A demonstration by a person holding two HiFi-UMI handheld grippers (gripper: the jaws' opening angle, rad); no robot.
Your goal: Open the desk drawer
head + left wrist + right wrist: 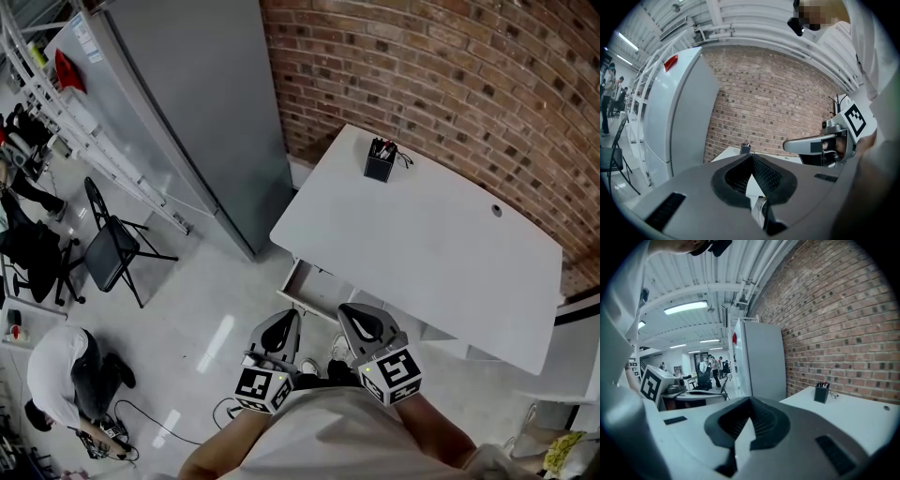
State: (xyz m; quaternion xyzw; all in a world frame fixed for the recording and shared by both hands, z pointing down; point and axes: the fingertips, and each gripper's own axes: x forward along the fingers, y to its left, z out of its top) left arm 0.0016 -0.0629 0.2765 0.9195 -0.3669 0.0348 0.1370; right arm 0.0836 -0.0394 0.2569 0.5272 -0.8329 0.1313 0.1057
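Under the counter's (422, 244) near edge sits the drawer (307, 286); left gripper (287, 321) and right gripper (352, 315) hover short of it, jaws closed, empty; approach step, I judge; next: open jaws, reach its front.

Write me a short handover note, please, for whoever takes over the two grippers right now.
Left gripper: shut, empty, held short of the desk.
Right gripper: shut, empty, beside it.
Drawer: under the desk's near edge, just ahead of both grippers; looks partly pulled out.
Done: neither gripper touches it.
Left: grasp the drawer front and pull it fully open.
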